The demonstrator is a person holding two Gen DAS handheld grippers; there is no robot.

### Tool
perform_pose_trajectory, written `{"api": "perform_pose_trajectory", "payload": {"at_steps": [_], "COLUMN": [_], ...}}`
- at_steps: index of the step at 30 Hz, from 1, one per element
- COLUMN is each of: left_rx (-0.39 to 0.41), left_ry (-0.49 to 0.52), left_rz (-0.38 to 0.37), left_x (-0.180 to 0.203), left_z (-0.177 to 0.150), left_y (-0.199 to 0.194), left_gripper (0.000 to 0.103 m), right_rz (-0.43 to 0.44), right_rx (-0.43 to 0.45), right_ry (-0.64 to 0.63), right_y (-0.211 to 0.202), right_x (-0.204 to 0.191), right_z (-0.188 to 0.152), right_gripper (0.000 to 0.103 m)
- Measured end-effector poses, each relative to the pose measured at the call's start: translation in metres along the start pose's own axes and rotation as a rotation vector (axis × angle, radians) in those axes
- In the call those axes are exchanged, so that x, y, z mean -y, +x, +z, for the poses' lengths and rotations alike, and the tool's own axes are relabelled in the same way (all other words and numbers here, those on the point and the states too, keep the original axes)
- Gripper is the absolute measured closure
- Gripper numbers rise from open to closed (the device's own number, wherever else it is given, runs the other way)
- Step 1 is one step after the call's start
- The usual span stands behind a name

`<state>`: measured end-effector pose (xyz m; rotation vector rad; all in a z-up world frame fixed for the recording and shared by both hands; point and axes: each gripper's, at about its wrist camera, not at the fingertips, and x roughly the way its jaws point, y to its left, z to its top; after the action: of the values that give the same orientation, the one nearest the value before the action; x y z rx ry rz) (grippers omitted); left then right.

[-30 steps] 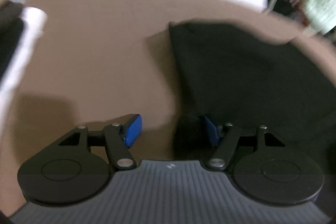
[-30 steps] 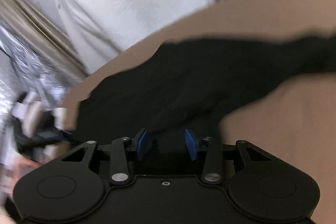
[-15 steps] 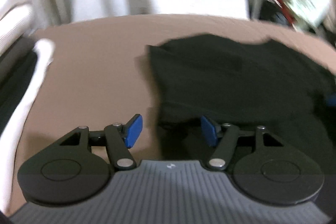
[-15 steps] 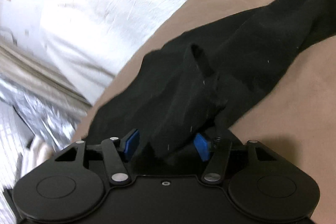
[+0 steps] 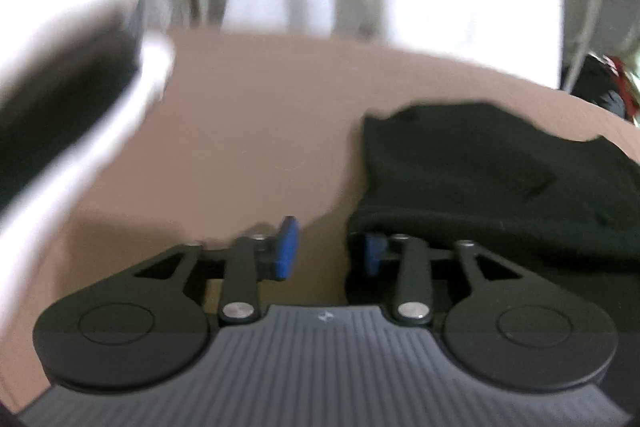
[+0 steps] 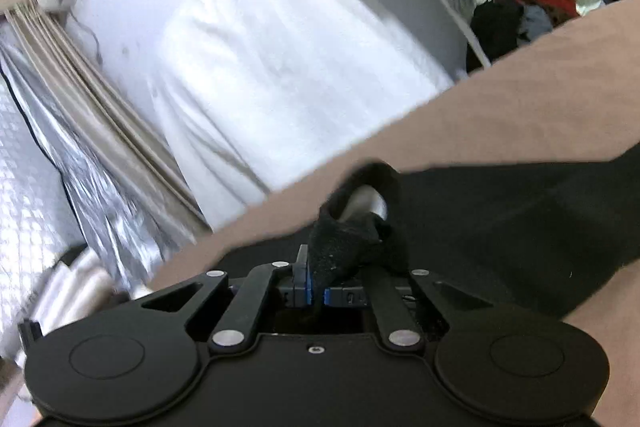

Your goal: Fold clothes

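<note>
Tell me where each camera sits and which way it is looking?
Left wrist: sits on the left hand-held gripper, looking forward and down over the brown table at the black garment; its jaws are closing, one blue pad under the cloth edge.
Right wrist: sits on the right hand-held gripper, looking along the table edge toward the white curtain; its pads pinch a fold of the garment.
Both share the black garment, table and curtain.
</note>
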<state>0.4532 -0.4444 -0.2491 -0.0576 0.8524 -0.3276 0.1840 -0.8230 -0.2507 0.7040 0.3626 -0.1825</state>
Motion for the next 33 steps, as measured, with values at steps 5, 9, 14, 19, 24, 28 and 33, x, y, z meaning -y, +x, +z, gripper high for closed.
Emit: {"api": "perform_pose_trajectory", "payload": {"at_steps": [5, 9, 14, 19, 24, 28, 33], "left_rx": [-0.05, -0.088, -0.175, 0.024, 0.211, 0.093, 0.077], "left_ry": [-0.145, -0.084, 0.148, 0.171, 0.32, 0.512, 0.536], "left_rz": [-0.068, -0.084, 0.042, 0.0, -0.074, -0.003, 0.024], "left_x": [-0.02, -0.016, -0.003, -0.001, 0.044, 0.084, 0.092], "left_z": [0.013, 0.017, 0.021, 0.035, 0.052, 0.057, 0.055], "left_y": [0.002, -0.001, -0.027, -0.044, -0.03, 0.031, 0.046], "left_gripper": [0.053, 0.053, 0.035, 0.035, 0.017, 0.035, 0.098], "right_rz": [-0.14, -0.154, -0.164, -0.165, -0.079, -0.071, -0.037], "right_rx": [-0.104, -0.071, -0.019, -0.158, -0.129, -0.09, -0.031], "right_ry": [0.046, -0.09, -0.186, -0.052, 0.081, 0.044, -0.067], "right_y": [0.014, 0.006, -0.015, 0.003, 0.012, 0.012, -0.001], "right_x": [0.007, -0.011, -0.022, 0.004, 0.023, 0.027, 0.017], "right_z": [-0.016, -0.007, 0.009, 0.003, 0.002, -0.002, 0.003], "right_gripper": [0.097, 0.097, 0.097, 0.089, 0.059, 0.067, 0.098]}}
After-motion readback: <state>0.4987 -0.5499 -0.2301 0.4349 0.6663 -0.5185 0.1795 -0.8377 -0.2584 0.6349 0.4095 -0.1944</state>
